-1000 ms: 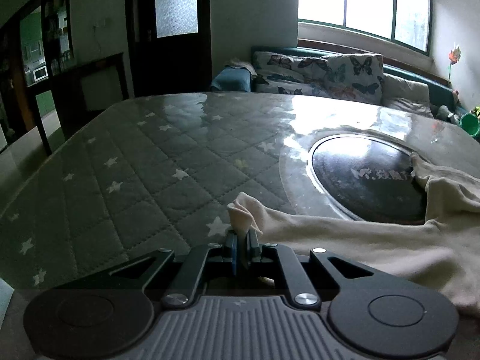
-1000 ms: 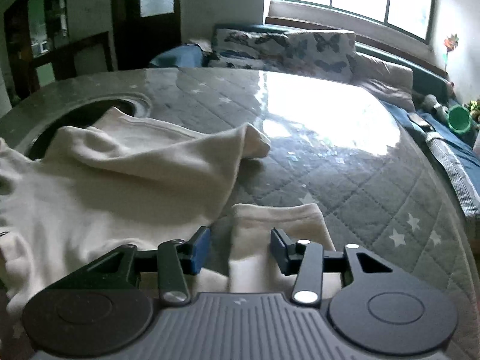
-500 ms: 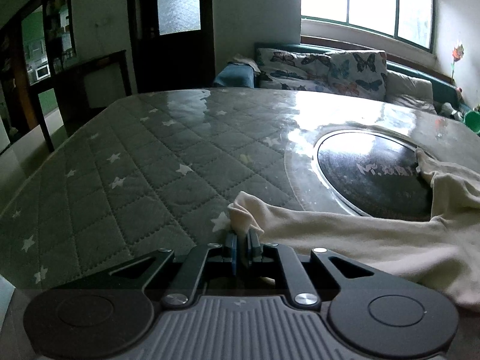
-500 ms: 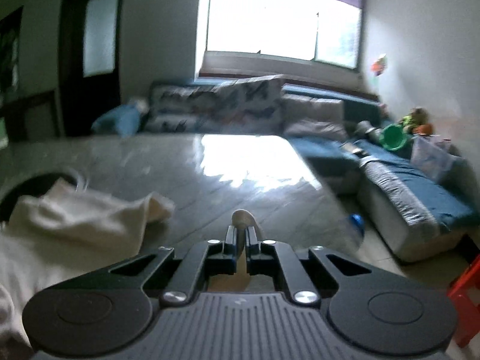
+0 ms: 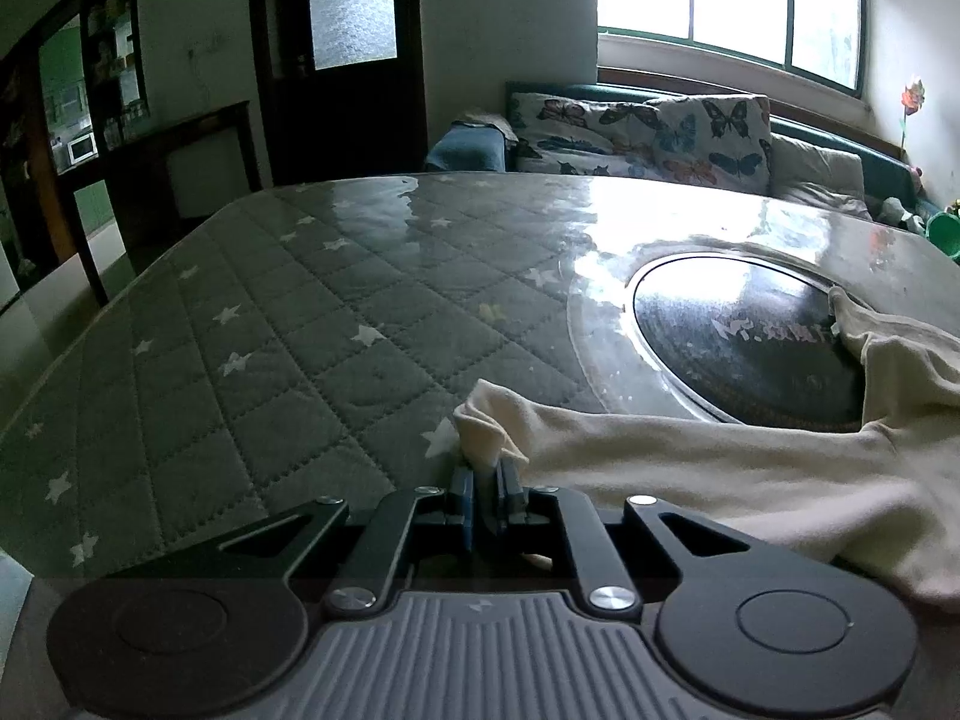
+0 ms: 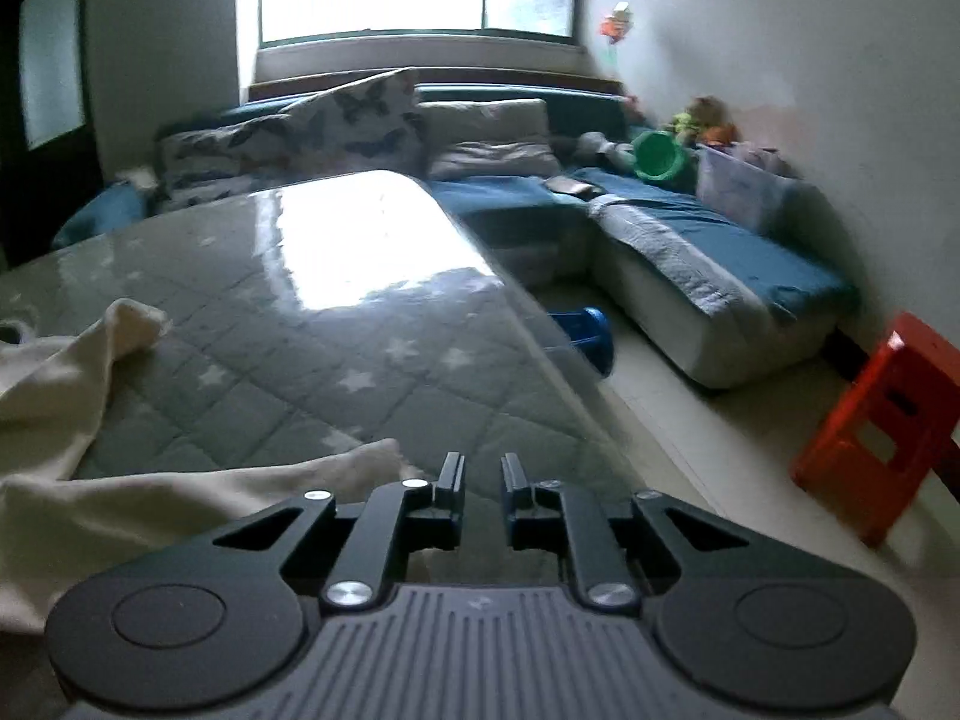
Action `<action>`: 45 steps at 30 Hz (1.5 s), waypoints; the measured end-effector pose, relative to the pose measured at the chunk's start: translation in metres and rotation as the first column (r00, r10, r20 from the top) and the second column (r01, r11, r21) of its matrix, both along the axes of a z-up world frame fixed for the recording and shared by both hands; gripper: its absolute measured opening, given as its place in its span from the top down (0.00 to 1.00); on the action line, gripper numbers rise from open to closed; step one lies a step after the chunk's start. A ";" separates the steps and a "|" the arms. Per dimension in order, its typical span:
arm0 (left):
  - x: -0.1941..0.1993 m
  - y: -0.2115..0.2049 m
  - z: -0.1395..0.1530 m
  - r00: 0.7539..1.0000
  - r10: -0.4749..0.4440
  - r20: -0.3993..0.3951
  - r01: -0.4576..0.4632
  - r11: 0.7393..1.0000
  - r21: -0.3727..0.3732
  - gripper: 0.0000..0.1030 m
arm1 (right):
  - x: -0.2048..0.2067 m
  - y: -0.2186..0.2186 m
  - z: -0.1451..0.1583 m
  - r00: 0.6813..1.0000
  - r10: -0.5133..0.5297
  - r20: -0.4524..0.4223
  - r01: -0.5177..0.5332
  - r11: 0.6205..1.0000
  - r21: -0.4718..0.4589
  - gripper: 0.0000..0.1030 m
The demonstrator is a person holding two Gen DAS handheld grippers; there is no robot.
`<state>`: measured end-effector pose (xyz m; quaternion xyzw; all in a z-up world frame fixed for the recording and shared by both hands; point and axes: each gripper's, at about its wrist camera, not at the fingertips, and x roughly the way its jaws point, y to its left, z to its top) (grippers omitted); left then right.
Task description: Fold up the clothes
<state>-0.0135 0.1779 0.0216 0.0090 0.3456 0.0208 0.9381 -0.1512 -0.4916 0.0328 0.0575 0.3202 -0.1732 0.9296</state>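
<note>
A cream long-sleeved garment point(image 5: 750, 468) lies on the quilted grey star-patterned table cover point(image 5: 270, 360). My left gripper point(image 5: 485, 474) is shut on the garment's sleeve cuff point(image 5: 483, 429), low over the cover. In the right wrist view the garment point(image 6: 180, 498) lies at the left, one sleeve end point(image 6: 135, 318) farther back and another end point(image 6: 372, 456) just left of my fingers. My right gripper point(image 6: 483, 471) is open and empty near the table's right edge.
A dark round inset point(image 5: 744, 342) sits in the table under part of the garment. Beyond the table are a sofa with butterfly cushions point(image 5: 648, 132), a blue corner sofa point(image 6: 690, 240), a red stool point(image 6: 882, 420), a blue object on the floor point(image 6: 585, 333).
My right gripper closed on the sleeve end, carried it toward the table's right edge, then opened and let it go. My left gripper stayed shut on the cuff, shifting only slightly.
</note>
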 end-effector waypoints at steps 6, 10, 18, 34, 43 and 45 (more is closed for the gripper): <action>0.000 -0.001 0.001 1.000 -0.003 -0.006 0.003 1.000 0.007 0.87 | 0.011 0.007 0.002 0.997 0.080 0.003 -0.081 0.996 0.025 0.64; -0.002 0.000 0.001 1.000 0.001 -0.006 -0.001 1.000 0.016 0.77 | 0.037 0.006 -0.007 0.996 0.081 -0.047 -0.079 0.996 0.040 0.63; -0.005 0.006 0.001 1.000 0.008 -0.003 -0.008 1.000 -0.001 0.75 | 0.039 -0.006 -0.015 0.992 0.120 -0.036 -0.113 0.981 0.158 0.89; -0.016 0.011 0.016 0.999 0.031 0.032 -0.031 0.999 0.013 0.54 | 0.017 -0.010 -0.022 0.995 0.089 0.034 -0.092 0.990 0.105 0.64; -0.022 0.008 0.031 0.997 0.016 0.070 -0.018 0.999 0.034 0.51 | 0.021 0.007 -0.033 0.993 0.094 -0.065 -0.095 0.995 -0.008 0.92; -0.024 0.009 0.035 0.997 0.009 0.080 -0.012 0.999 0.039 0.50 | 0.018 0.014 -0.033 0.990 0.095 -0.103 -0.102 0.993 -0.062 0.91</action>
